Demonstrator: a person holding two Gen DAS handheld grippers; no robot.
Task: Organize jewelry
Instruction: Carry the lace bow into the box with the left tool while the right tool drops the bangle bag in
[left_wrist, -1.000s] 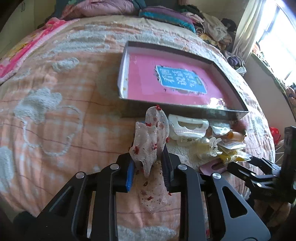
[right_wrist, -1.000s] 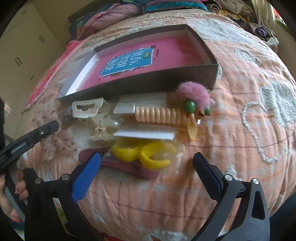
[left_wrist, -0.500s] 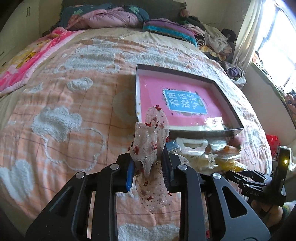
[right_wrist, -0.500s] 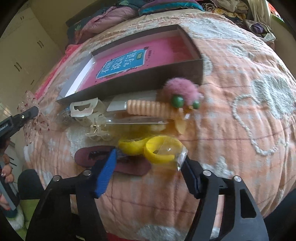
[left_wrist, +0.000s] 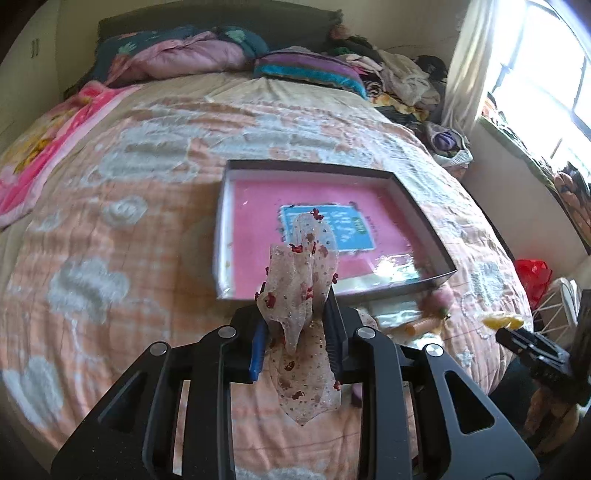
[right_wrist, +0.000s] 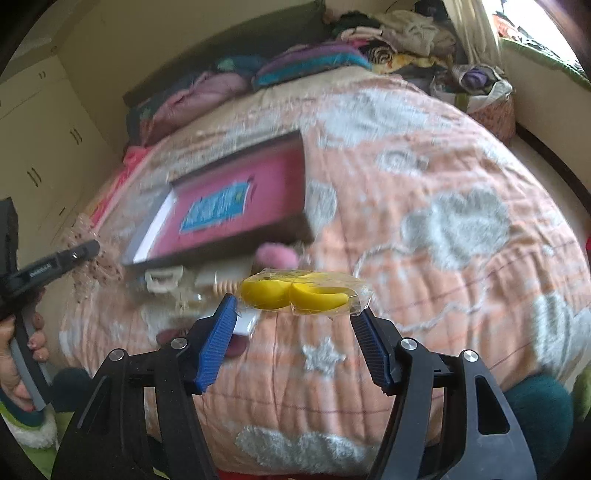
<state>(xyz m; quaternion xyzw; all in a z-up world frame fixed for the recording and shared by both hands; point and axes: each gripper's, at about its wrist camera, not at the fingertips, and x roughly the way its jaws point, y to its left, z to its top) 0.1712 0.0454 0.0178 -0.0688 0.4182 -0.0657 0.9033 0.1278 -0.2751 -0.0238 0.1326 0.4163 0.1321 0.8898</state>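
While the left tongs (left_wrist: 295, 332) stay clamped on the gauzy bow (left_wrist: 299, 291), the right tongs (right_wrist: 295, 314), closing, squeeze the bagged yellow rings (right_wrist: 299, 293) above the bed (right_wrist: 443, 192). Carry both level over the box (left_wrist: 421, 206), then release low inside it.

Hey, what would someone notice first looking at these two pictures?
Probably the sheer bow with red specks, pinched in the left gripper above the bed. Next, the yellow bangles in a clear bag, held in the right gripper. Behind both lies the box with a pink book inside.
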